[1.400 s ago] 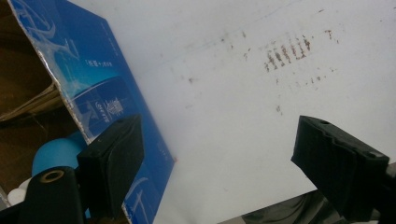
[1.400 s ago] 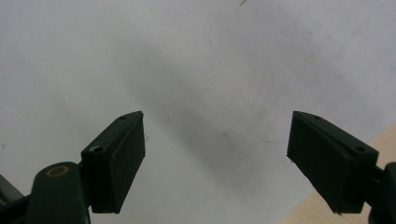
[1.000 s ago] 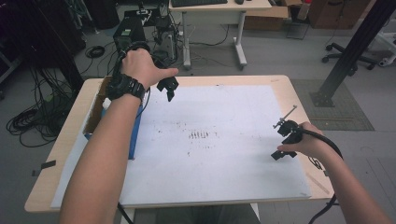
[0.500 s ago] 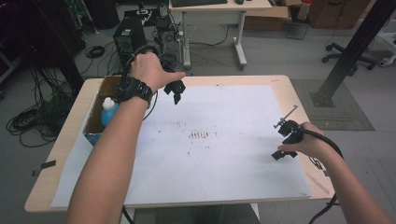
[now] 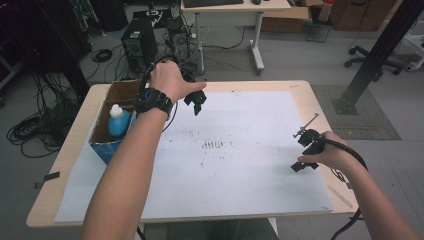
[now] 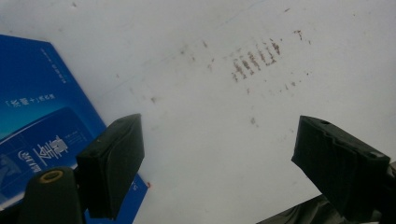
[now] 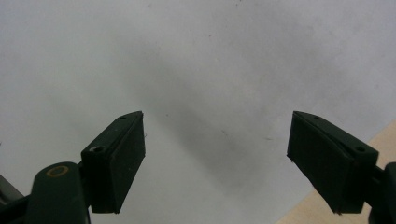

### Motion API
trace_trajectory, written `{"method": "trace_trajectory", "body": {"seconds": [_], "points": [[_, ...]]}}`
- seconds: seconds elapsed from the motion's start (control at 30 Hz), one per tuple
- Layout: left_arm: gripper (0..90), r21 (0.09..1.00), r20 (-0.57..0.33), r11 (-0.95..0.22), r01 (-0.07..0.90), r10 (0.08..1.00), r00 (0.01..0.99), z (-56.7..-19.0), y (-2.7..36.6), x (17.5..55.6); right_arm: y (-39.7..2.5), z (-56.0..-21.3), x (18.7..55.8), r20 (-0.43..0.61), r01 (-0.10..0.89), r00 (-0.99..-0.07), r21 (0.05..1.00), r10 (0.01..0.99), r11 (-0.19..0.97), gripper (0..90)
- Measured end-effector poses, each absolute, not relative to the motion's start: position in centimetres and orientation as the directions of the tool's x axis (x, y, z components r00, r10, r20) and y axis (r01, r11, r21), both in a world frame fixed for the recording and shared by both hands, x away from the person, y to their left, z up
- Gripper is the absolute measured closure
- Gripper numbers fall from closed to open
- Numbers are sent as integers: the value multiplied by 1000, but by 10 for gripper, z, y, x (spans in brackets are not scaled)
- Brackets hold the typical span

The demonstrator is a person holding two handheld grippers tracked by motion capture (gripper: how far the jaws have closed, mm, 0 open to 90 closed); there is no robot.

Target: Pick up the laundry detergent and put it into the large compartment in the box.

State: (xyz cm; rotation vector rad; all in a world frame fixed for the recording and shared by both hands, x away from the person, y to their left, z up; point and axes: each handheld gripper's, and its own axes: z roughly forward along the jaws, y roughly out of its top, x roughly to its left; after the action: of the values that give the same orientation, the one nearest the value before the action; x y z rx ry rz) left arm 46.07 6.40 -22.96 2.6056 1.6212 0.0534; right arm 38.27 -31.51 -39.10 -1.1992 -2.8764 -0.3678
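The left gripper (image 5: 196, 101) hovers far left over the sheet (image 5: 240, 165), jaws apart and empty, right of the box (image 5: 107, 132) holding a bottle (image 5: 118, 121), probably its target. Approach from above, centred. The right gripper (image 5: 305, 150), also apart, rests near right.
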Motion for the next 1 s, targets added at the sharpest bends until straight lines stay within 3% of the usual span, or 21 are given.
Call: {"method": "trace_trajectory", "body": {"seconds": [1.0], "points": [[166, 68, -10, -454, 889, 890, 455, -248, 51, 460, -315, -388, 383, 90, 697, -711, 223, 698, 681, 193]]}}
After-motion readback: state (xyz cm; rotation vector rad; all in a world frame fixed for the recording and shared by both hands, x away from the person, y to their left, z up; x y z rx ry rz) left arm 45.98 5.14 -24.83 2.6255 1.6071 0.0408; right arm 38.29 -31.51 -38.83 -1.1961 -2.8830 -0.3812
